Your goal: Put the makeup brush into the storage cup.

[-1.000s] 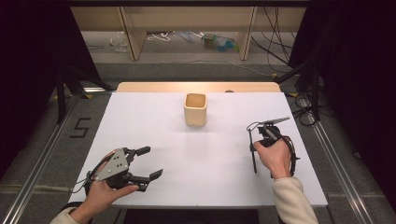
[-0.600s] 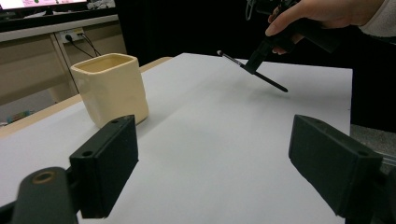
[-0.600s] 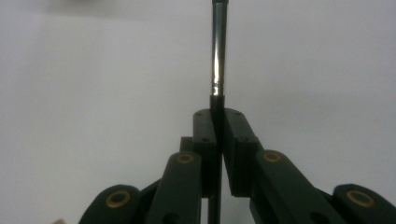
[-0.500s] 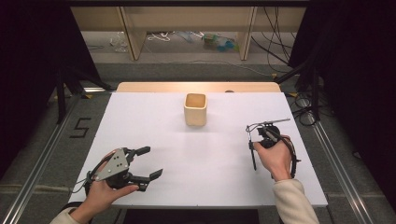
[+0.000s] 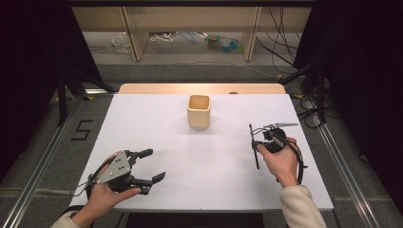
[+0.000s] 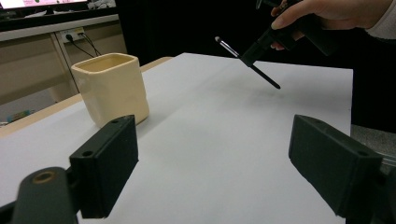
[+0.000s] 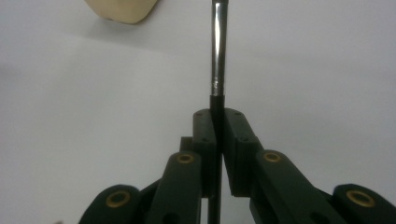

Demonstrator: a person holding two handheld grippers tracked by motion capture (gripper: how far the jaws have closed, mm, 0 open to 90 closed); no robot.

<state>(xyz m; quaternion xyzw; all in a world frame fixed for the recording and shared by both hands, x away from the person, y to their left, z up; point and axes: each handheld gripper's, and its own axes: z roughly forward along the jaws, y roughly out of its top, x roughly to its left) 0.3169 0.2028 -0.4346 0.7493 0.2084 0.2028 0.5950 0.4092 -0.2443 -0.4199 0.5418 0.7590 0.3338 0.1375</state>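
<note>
A cream square cup (image 5: 198, 110) stands upright at the back middle of the white table (image 5: 214, 171). My right gripper (image 5: 256, 142) is at the table's right side, shut on a thin black brush (image 5: 254, 154) with a silver ferrule. In the right gripper view the jaws (image 7: 218, 126) clamp the brush (image 7: 218, 56), which points towards the cup (image 7: 122, 10). My left gripper (image 5: 154, 165) rests at the front left, open and holding nothing. The left gripper view has its wide jaws (image 6: 219, 170) facing the cup (image 6: 112, 86), with the right hand's brush (image 6: 268, 79) hanging above the table.
A wooden strip (image 5: 157, 88) borders the table's far edge. Behind it are shelf legs (image 5: 135, 33) and loose cables (image 5: 285, 52) on the floor. Metal rails (image 5: 43, 161) run along both sides, with a "5" (image 5: 81, 129) marked on the floor at the left.
</note>
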